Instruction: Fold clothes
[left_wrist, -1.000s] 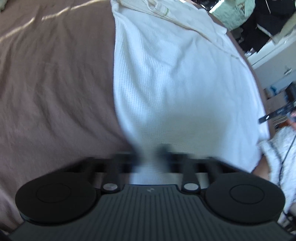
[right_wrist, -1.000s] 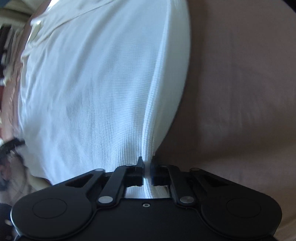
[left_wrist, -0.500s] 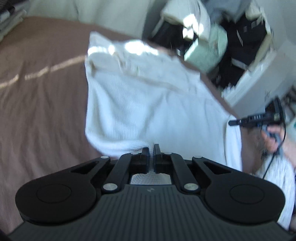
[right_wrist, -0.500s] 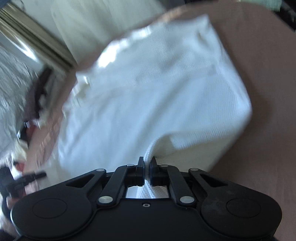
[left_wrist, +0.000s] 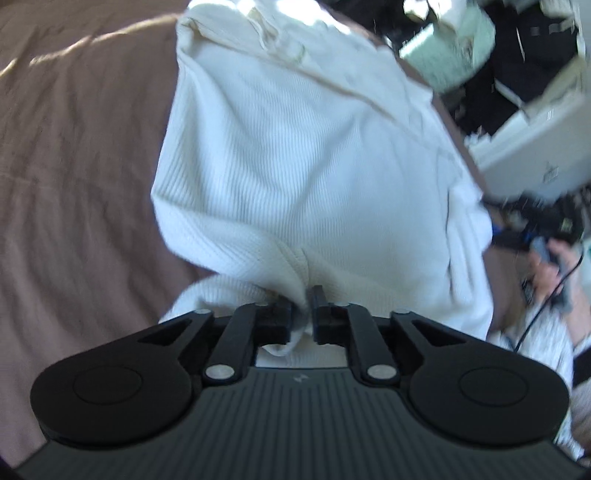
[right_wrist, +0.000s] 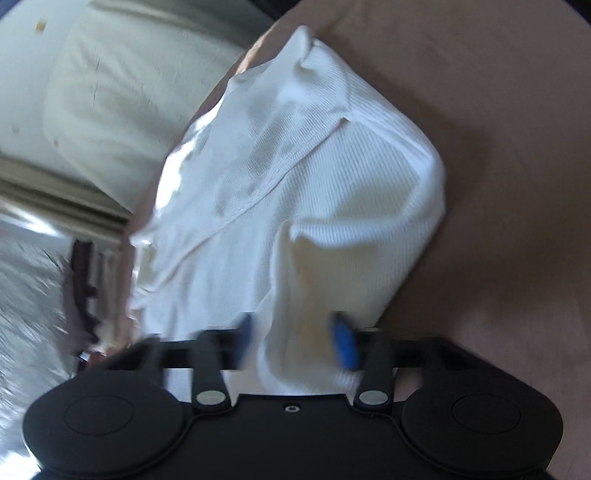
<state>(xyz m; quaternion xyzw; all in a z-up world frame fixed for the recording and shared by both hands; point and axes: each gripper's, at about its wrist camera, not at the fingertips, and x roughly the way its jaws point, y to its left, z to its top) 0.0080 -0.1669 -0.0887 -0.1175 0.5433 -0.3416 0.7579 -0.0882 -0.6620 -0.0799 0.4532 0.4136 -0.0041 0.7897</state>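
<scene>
Lying half-folded on the brown bed (left_wrist: 74, 177): a white ribbed garment (left_wrist: 303, 166), its near edge bunching between both tools. Left tool (left_wrist: 302, 314) opening slightly, cloth slipping between the jaws; right tool (right_wrist: 295, 343) opening wide, cloth loose between. Crowding beyond the bed's far edge: dark clutter and a white cabinet (left_wrist: 535, 147).

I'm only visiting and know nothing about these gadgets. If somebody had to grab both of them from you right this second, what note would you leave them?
Left gripper: jaws opening, a bunched edge of the white ribbed garment is between the fingers, barely pinched if at all.
Right gripper: jaws opening wide, the other end of that edge lies loose between them.
The garment lies on the brown bedspread, its near edge brought over the rest, so one fold looks laid.
Left to do: draw both grippers clear, smooth the fold, then probably fold once more. The far end with the cream collar is rumpled.
</scene>
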